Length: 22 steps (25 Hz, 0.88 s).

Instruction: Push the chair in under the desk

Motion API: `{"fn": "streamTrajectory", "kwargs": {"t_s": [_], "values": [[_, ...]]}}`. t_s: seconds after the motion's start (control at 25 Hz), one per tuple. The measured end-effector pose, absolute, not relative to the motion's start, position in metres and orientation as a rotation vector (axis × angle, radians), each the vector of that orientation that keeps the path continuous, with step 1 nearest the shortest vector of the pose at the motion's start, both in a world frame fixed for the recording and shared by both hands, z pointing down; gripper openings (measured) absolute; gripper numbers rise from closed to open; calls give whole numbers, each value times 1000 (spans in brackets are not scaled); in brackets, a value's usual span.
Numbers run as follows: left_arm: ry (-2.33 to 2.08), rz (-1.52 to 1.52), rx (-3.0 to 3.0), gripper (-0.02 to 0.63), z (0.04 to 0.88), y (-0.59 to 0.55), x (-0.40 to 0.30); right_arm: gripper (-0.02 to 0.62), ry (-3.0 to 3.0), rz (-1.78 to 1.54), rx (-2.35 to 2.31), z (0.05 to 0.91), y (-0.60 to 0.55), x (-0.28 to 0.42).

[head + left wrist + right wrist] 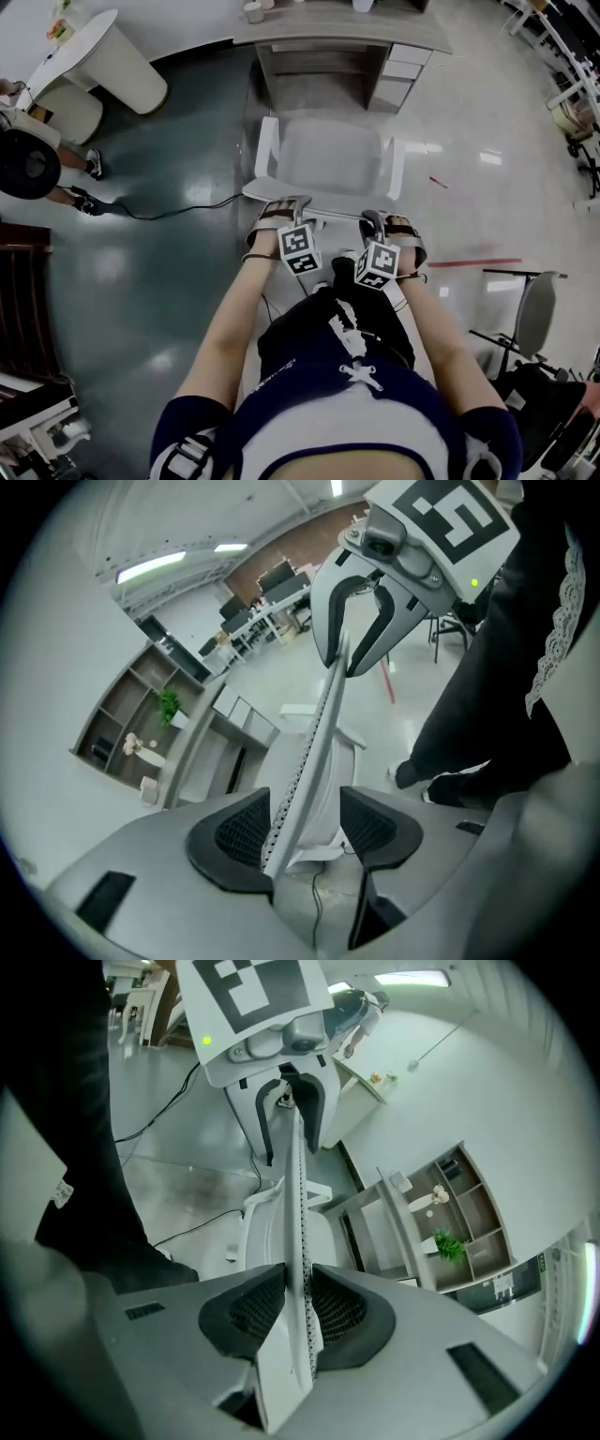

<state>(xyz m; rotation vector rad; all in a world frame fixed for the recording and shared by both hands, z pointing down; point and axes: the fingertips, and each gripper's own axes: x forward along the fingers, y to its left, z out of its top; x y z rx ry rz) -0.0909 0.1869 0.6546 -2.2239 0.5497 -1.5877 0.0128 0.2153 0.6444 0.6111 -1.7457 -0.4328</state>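
Left gripper (pixel 305 829): jaws wide apart, with the top edge of the one white chair (pixel 333 155) between them, resting against one pad only. Right gripper (pixel 298 1312): jaws clamped on the same edge. One black cable (pixel 178 211) on the floor to their left. Beyond the chair, one table (pixel 337 28) with a drawer unit (pixel 398 80) beneath.

Head view: overhead, steeply down on chair (pixel 328 155) and desk (pixel 342 28). Gripper views: close along jaws, both sharing chair's back.
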Motion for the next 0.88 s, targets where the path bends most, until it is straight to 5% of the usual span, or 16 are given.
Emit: {"fn": "streamTrajectory", "kwargs": {"t_s": [0.16,0.88], "values": [[645,-1524,-2344,184,656,175,-87,86,-1770,-384,631,643,210,16],[764,-1423,-2448,201,652,117,-66,91,-1945,-188,691,642,145,40]]}}
